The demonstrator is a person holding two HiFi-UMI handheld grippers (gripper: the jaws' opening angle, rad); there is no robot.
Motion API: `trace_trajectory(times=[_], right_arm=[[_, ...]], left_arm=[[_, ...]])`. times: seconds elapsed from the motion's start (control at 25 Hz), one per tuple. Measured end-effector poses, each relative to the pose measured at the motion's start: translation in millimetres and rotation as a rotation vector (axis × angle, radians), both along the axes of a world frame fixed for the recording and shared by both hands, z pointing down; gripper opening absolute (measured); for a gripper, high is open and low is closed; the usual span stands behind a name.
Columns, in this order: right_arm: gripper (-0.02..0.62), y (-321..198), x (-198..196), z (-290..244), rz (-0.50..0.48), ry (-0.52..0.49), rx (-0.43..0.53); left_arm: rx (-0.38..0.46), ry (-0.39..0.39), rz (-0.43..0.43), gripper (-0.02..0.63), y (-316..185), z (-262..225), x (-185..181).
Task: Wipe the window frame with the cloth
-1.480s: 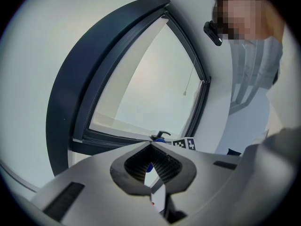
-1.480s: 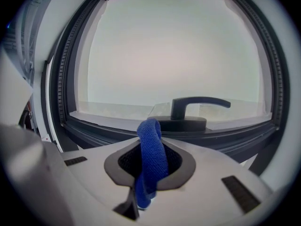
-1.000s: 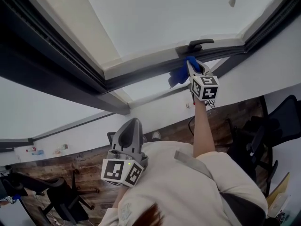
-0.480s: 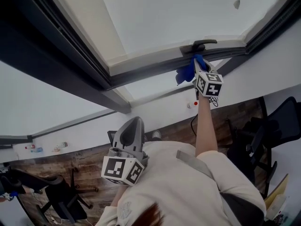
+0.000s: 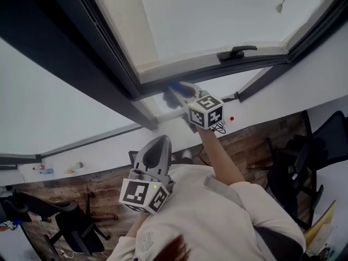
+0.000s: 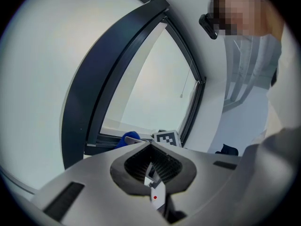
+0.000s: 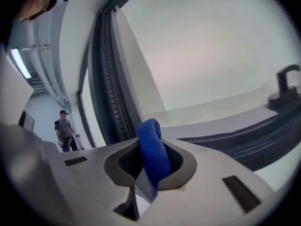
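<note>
The dark window frame (image 5: 228, 70) runs across the top of the head view, its lower bar meeting a thick upright (image 5: 103, 86) on the left. My right gripper (image 5: 179, 89) is raised to that lower bar near the corner, shut on a blue cloth (image 5: 174, 87) that touches the bar. In the right gripper view the cloth (image 7: 153, 154) loops up out of the closed jaws, with the frame bar (image 7: 235, 135) just beyond. My left gripper (image 5: 159, 139) hangs low by the person's chest, shut and holding nothing. Its own view shows the cloth (image 6: 126, 138) far off.
A black window handle (image 5: 236, 52) sits on the bar to the right of the cloth. A pull cord (image 5: 281, 7) hangs at top right. Office chairs (image 5: 321, 140) stand on the wooden floor (image 5: 103, 186) below. A person (image 7: 66, 131) stands far off.
My right gripper has slid the cloth left along the lower frame bar, from beside the handle to near the corner. The left gripper has stayed put.
</note>
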State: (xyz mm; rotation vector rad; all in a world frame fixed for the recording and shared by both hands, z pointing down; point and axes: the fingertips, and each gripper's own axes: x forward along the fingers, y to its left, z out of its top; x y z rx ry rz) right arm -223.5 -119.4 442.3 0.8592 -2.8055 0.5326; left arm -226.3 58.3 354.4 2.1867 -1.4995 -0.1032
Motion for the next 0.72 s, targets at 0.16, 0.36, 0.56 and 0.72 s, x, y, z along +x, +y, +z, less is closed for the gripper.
trace_trajectory(times=[0.16, 0.36, 0.56, 0.72], right_arm=[[0.049, 22.7, -53.9, -7.0, -0.097, 0.028, 0.041], [0.049, 33.5, -82.3, 7.6, -0.144, 0.097, 0.044], [0.049, 29.9, -93.7, 29.4, -0.14, 0.202, 0.052], [0.049, 24.6, -96.9, 33.4, -0.12, 0.221, 0.072]], left_arm=[[-0.007, 0.0, -0.05, 0.005, 9.9, 0.7, -22.9], [-0.002, -0.002, -0.116, 0.005, 20.2, 0.2, -49.3], [0.013, -0.007, -0.172, 0.006, 30.4, -2.2, -76.3], [0.016, -0.007, -0.195, 0.005, 40.4, -1.5, -94.3]])
